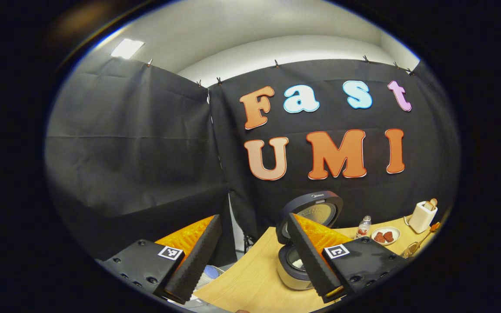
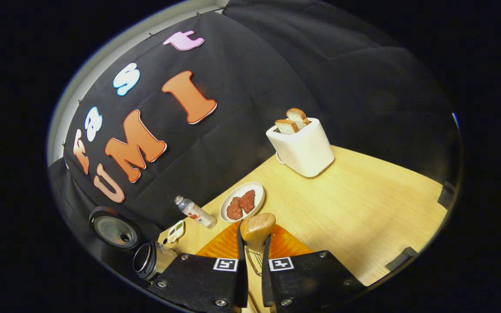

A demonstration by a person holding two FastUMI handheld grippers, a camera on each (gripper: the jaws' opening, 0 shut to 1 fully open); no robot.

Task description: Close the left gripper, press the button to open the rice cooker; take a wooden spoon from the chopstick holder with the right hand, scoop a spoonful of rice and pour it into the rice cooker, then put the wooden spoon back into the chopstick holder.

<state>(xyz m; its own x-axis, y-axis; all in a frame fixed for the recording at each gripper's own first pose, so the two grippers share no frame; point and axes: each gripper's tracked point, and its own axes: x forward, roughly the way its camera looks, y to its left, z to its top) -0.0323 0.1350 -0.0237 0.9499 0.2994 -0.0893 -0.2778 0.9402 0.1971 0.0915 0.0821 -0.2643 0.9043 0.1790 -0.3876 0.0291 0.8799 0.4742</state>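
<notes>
The rice cooker (image 1: 288, 273) stands on the wooden table with its lid (image 1: 318, 208) up; in the right gripper view it sits at the lower left (image 2: 146, 259). My left gripper (image 1: 252, 217) hangs open above the table's left end, its right finger crossing in front of the cooker. My right gripper (image 2: 254, 244) is shut on the handle of the wooden spoon (image 2: 257, 228), whose bowl sticks up past the fingertips. Bits of the wire chopstick holder (image 2: 255, 258) show between the fingers. In the left gripper view the spoon (image 1: 433, 227) and holder (image 1: 409, 250) lie at the far right.
A white toaster (image 2: 302, 148) with two bread slices stands at the back of the table (image 2: 363, 208). A plate of red pieces (image 2: 242, 201) and a small bottle (image 2: 194, 212) lie between it and the cooker. A small white and yellow object (image 2: 175, 231) rests near the cooker.
</notes>
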